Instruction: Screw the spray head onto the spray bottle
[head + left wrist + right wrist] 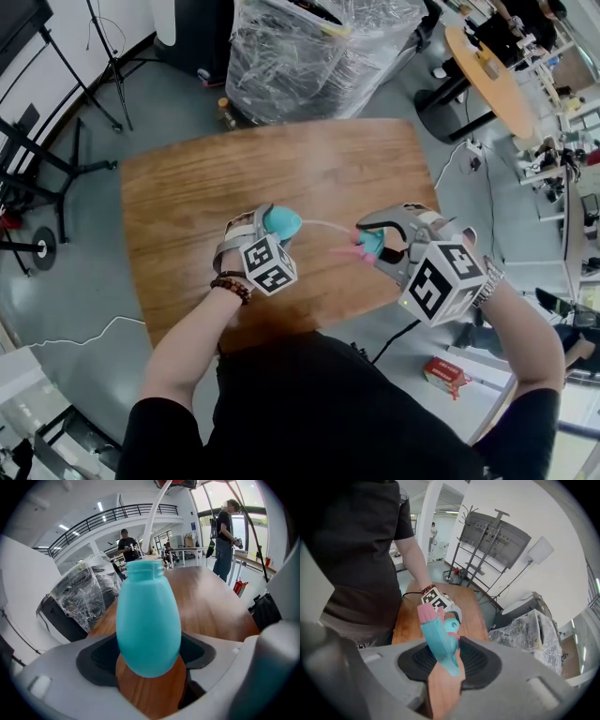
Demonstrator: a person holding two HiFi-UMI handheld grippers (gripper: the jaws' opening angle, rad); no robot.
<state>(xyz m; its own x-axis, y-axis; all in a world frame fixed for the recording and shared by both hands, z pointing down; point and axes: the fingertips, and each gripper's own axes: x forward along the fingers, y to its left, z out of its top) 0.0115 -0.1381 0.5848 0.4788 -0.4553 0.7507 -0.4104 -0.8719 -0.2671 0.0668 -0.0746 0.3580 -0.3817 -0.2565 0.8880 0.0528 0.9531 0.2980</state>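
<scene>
Currently both grippers hang over the brown wooden table (206,187), each holding one part of the sprayer. The left gripper (270,225) grasps the turquoise egg-shaped plastic bottle (148,620). Its dark pads press the rounded lower body from both sides, and the open neck points away from the gripper, towards the other hand. The bottle is held clear of the tabletop.

The right gripper (380,242) is clenched on the turquoise spray head with a pink trigger (439,641). The head sits upright between the ribbed pads, with the trigger end sticking out past the jaws.

From the head view the two parts are near each other but apart, so the head's collar has not yet reached the neck. A thin white dip tube (328,225) runs from the spray head across the gap, and its far end meets the mouth of the bottle. Whether it goes any way inside cannot be told.
</scene>
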